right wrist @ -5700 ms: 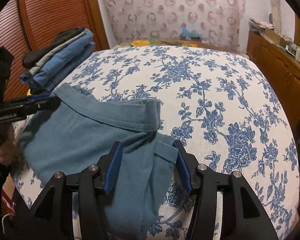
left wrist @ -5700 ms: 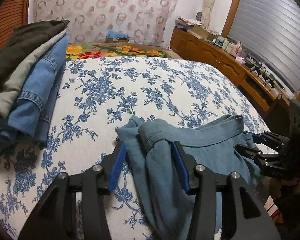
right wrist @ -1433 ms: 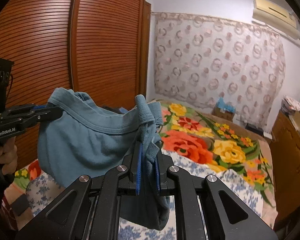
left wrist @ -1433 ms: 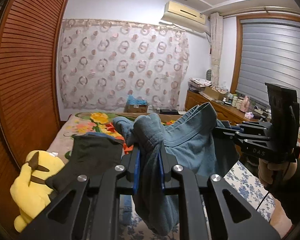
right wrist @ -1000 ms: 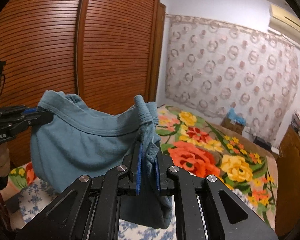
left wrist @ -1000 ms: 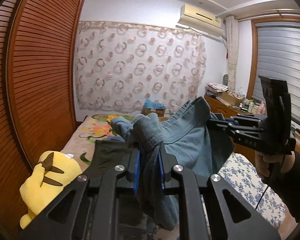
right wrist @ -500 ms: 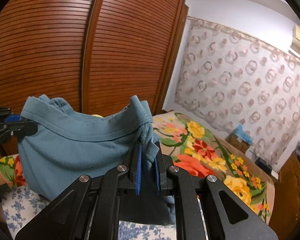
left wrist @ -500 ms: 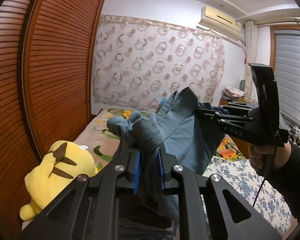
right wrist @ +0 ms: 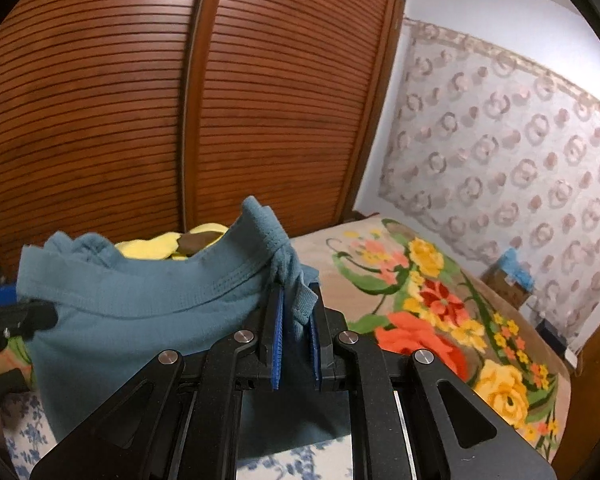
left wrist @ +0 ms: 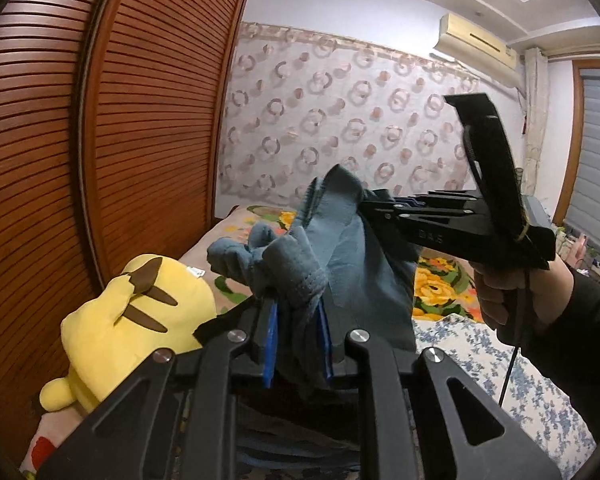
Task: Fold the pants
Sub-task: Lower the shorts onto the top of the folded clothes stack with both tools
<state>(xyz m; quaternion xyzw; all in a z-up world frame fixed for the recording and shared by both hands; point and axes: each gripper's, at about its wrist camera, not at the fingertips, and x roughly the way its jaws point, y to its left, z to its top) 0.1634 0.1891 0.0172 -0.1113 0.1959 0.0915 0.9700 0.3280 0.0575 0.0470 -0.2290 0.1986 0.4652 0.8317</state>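
Folded teal pants (right wrist: pixel 140 320) carried off the floral bed (left wrist: pixel 480 356) toward yellow plush (left wrist: pixel 132 312); left gripper (left wrist: pixel 296 332) and right gripper (right wrist: pixel 296 344) both clamp waistband corners, likely stacking next

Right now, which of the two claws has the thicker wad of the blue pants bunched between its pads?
The left claw: a fat roll of pants fills it. The right claw pinches only a thin edge.
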